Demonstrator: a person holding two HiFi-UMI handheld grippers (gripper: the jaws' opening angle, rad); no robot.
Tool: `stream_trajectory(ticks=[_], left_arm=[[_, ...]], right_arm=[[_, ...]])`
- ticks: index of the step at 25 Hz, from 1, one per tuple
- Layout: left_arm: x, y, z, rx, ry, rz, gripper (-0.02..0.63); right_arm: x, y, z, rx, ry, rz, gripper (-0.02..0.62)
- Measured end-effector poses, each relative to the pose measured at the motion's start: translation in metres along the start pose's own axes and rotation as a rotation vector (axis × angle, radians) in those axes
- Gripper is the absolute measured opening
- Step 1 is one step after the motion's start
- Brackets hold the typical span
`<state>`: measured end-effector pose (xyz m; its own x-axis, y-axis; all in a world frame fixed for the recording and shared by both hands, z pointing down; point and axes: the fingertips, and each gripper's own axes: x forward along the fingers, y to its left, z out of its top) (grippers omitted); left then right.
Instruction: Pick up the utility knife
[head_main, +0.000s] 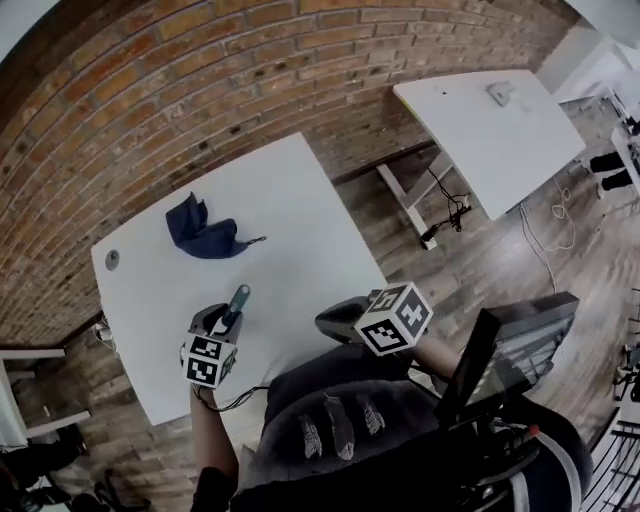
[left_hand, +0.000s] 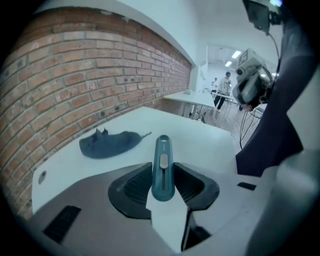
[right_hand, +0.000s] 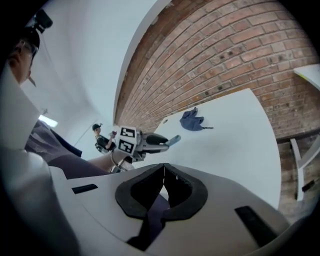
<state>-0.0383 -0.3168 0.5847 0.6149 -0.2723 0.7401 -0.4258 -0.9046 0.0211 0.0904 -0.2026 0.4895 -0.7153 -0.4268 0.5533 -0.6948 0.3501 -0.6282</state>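
One white table (head_main: 300, 230) (cloth (head_main: 205, 232) on it) stands beside a brick wall (head_main: 200, 90).

A white table (head_main: 310, 250) stood against a red-brick wall (head_main: 200, 80). A second white table (head_main: 500, 130) stood apart on the wooden plank floor (head_main: 480, 270), cables (head_main: 447, 212) trailing beneath it.

The utility knife (left_hand: 163, 167) is teal with a pale grey slider, the pads (left_hand: 137, 185) beside it black on the grey left gripper (left_hand: 163, 176), the table (head_main: 300, 240) white, the cloth (head_main: 205, 232) at its 11 o'clock dark blue, and the brick wall (head_main: 200, 90) reddish-brown with pale mortar lines.
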Motion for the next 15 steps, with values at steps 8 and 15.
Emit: stream_trajectory(ticks=[8,15], left_arm=[[-0.037,-0.042,0.105,0.285,-0.097,0.129,0.132],[-0.050,-0.108,0.141,0.415,-0.099,0.141,0.132]], right_arm=[[-0.031,-0.013,0.015,-0.078,-0.100,0.043,0.111],[-0.063,-0.011,0.044,0.121,-0.208,0.332,0.213]])
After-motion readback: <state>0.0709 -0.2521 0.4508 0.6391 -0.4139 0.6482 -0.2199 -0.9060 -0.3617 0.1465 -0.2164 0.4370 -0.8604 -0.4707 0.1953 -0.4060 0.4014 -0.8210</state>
